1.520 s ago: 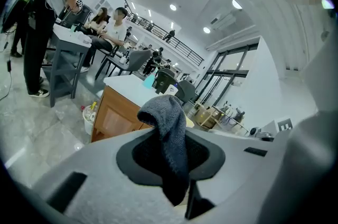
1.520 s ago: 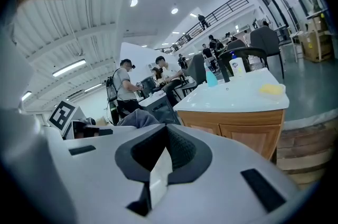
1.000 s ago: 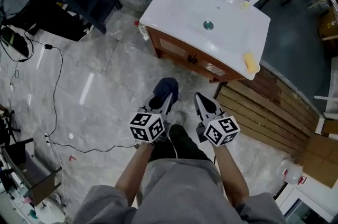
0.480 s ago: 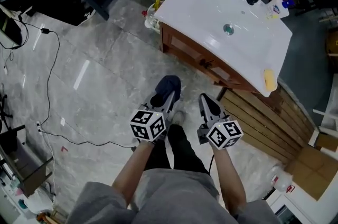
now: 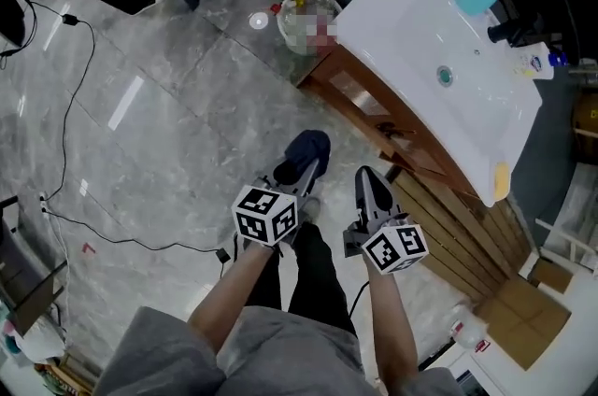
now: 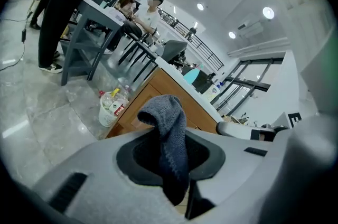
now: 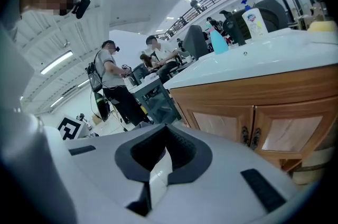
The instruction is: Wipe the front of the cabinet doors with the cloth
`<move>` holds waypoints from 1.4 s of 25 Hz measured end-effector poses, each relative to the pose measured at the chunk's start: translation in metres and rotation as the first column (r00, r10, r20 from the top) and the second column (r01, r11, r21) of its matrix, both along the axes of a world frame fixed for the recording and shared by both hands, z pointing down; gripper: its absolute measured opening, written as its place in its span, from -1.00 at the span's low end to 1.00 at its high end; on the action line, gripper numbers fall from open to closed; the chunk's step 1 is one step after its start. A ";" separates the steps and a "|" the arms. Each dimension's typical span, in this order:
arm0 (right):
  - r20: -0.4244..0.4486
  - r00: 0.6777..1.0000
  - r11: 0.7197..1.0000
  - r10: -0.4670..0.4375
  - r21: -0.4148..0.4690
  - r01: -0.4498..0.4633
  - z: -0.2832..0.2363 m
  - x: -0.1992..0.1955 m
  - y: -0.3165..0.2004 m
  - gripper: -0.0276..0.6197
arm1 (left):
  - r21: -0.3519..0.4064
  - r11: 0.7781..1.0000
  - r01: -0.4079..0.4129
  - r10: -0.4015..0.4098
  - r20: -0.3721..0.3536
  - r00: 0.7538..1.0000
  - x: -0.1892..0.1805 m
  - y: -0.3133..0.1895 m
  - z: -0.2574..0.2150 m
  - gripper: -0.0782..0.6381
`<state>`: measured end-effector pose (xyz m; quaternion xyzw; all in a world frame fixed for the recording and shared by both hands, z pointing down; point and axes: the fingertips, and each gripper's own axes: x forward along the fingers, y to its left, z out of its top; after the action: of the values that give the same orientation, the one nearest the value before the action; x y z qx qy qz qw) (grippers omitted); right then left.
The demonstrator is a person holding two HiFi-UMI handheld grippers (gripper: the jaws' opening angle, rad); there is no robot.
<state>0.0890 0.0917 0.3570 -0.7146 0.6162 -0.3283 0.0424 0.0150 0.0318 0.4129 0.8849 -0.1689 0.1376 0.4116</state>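
Two grippers, one cloth, one pair of doors: we enter them by how they stand to each other

1. Cloth [image 5: 306,148]: dark blue knit, pinched in the left gripper [image 5: 295,175]. The left gripper view shows the jaws closed on its lower part, and the free end stands up and folds over above them.

2. Right gripper [image 5: 369,184]: jaws drawn together to a thin slit with nothing between them. It is level with the left one and just beside it.

3. Cabinet doors [image 7: 288,133]: two wooden panelled fronts under the white basin top [image 5: 439,58], both shut, with dark handles [image 7: 249,136] meeting at the centre. In the head view the front runs along a 10-to-4 o'clock line and lies at about 1 o'clock from the cloth. It is well apart from the cloth, with bare floor [image 5: 168,133] between.

4. Nearness: we judge the empty right gripper closer to the doors, since they fill its view at 3 o'clock. The cloth-bearing left gripper sees them ahead at 12 o'clock, beyond the cloth.

5. Pose: both forearms are held low and forward before the person's legs, jaws pointing towards 12 to 1 o'clock.

6. Coming move, as we judge it: carry the left gripper towards 1 o'clock until the cloth meets the door front
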 end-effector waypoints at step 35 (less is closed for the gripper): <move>-0.022 0.950 0.950 -0.311 -0.006 0.311 0.131 0.023 -0.090 -0.89 | -0.270 0.885 0.380 -0.417 -0.095 0.904 0.024 -0.083 0.162 -0.58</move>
<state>0.1121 0.0013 0.4877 -0.6123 0.7211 -0.3237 -0.0180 0.0392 -0.0511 0.5751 0.7811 -0.2977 0.0023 0.5488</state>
